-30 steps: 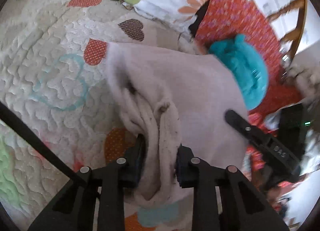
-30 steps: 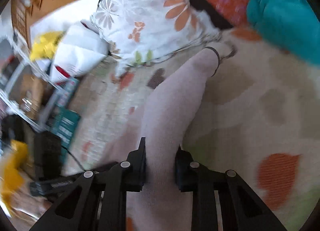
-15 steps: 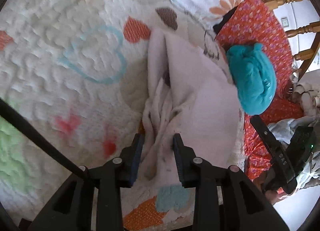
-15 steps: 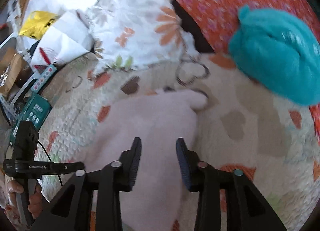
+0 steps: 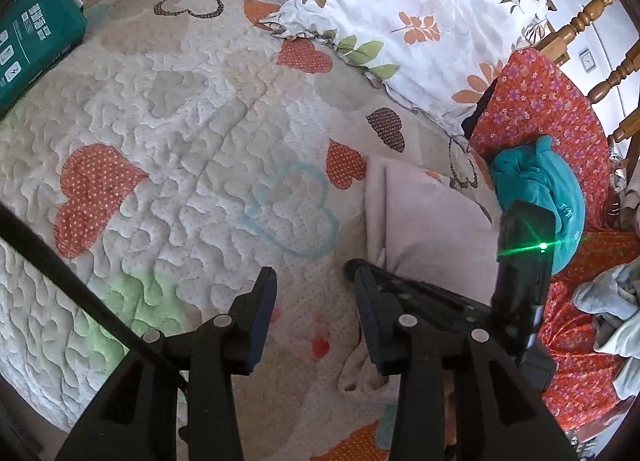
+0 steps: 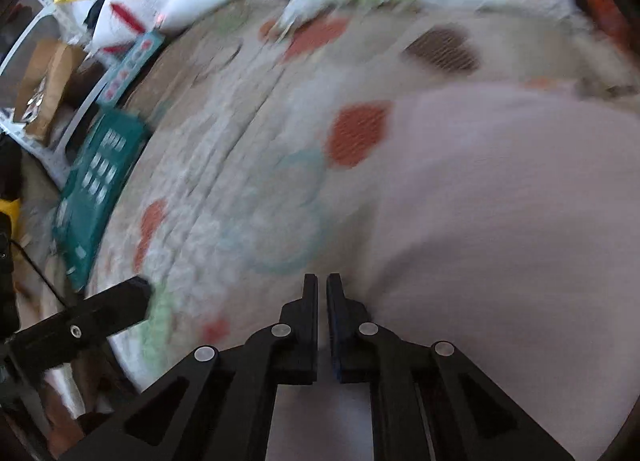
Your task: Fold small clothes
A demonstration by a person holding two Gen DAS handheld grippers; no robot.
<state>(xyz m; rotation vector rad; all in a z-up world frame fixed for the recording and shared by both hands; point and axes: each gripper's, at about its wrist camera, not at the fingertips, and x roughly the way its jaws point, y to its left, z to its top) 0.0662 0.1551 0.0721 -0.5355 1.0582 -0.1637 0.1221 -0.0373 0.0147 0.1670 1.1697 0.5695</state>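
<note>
A pale pink garment [image 5: 432, 229] lies folded on the quilted heart-pattern bedspread [image 5: 180, 133]. In the left wrist view my left gripper [image 5: 314, 293] is open and empty, over the quilt just left of the garment. The right gripper's body [image 5: 520, 281] hovers over the garment's right side there. In the blurred right wrist view the garment [image 6: 500, 221] fills the right half. My right gripper [image 6: 322, 293] is shut with nothing between its fingers, at the garment's left edge.
A floral pillow [image 5: 408, 17] and an orange flowered cloth [image 5: 532, 101] with a teal garment [image 5: 548, 189] lie beyond the pink one. A teal box [image 5: 32, 33] sits at the quilt's left edge. Grey clothes [image 5: 612, 313] lie at the far right.
Both grippers let go of the pink garment, which now lies folded on the quilt. The left gripper opened and drew back to the left. The right gripper opened, then shut empty.
</note>
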